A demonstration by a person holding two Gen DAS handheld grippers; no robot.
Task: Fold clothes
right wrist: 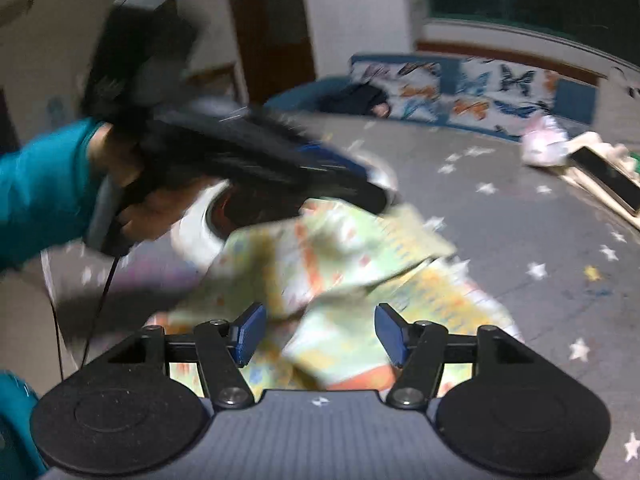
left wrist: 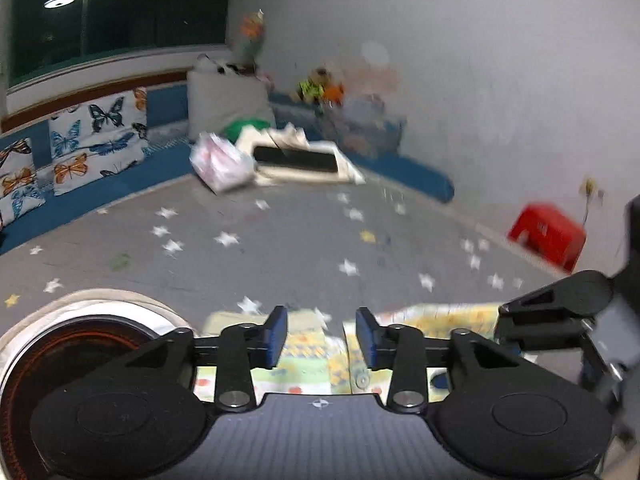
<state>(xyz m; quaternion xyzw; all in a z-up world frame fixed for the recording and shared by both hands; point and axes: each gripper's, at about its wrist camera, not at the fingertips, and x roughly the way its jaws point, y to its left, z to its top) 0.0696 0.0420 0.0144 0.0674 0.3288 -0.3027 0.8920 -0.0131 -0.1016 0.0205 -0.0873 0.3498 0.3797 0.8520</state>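
Observation:
A light green and yellow patterned garment [right wrist: 340, 256] lies crumpled on the grey star carpet [right wrist: 500, 220]. My right gripper [right wrist: 320, 332] hovers over its near part, open, with nothing between the blue pads. A hand in a teal sleeve [right wrist: 44, 188] holds my left gripper [right wrist: 380, 200], blurred, with its tip at the garment's far edge. In the left wrist view the left gripper [left wrist: 322, 336] is open above the garment [left wrist: 304, 364], with no cloth between the pads. The right gripper [left wrist: 508, 320] reaches in from the right over the same cloth.
A round white-rimmed container [left wrist: 80, 320] sits just left of the garment. A blue bench with butterfly pillows [left wrist: 96, 136] lines the carpet's far side. Beyond lie a pink-white bag [left wrist: 220, 164], a white frame with a dark panel [left wrist: 296, 160] and a red stool [left wrist: 548, 236].

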